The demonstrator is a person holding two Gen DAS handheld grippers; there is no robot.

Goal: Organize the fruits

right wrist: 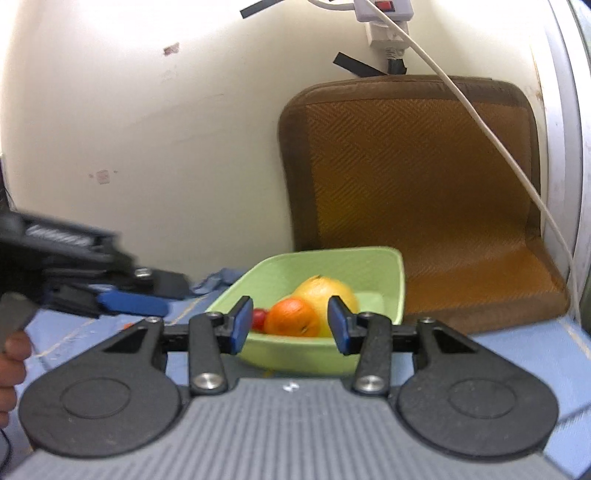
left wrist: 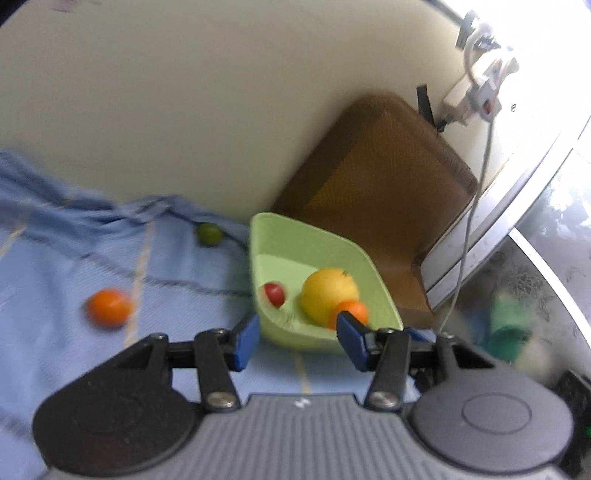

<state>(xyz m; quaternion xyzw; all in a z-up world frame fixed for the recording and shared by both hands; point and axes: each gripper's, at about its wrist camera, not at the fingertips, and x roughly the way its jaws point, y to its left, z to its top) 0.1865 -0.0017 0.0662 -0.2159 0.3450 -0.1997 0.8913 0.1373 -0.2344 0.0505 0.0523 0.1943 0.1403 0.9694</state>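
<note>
A light green bowl (left wrist: 295,229) (right wrist: 332,254) sits on a blue cloth (left wrist: 74,258) and holds a large yellow fruit (left wrist: 328,291) (right wrist: 328,291), a small orange (left wrist: 354,310) (right wrist: 291,317) and a small red fruit (left wrist: 275,293) (right wrist: 258,319). Another orange (left wrist: 109,306) and a green lime (left wrist: 209,233) lie loose on the cloth, left of the bowl. My left gripper (left wrist: 297,341) is open just short of the bowl's near rim, with nothing between its pads. My right gripper (right wrist: 290,326) is open before the bowl, with the orange in line beyond its pads and clear of them.
A brown woven cushion (left wrist: 380,177) (right wrist: 424,184) leans against the cream wall behind the bowl. A white power strip (right wrist: 384,7) with a hanging cable (right wrist: 517,177) is above it. The left gripper's blue finger (right wrist: 133,302) and a hand (right wrist: 11,354) show at the left of the right wrist view.
</note>
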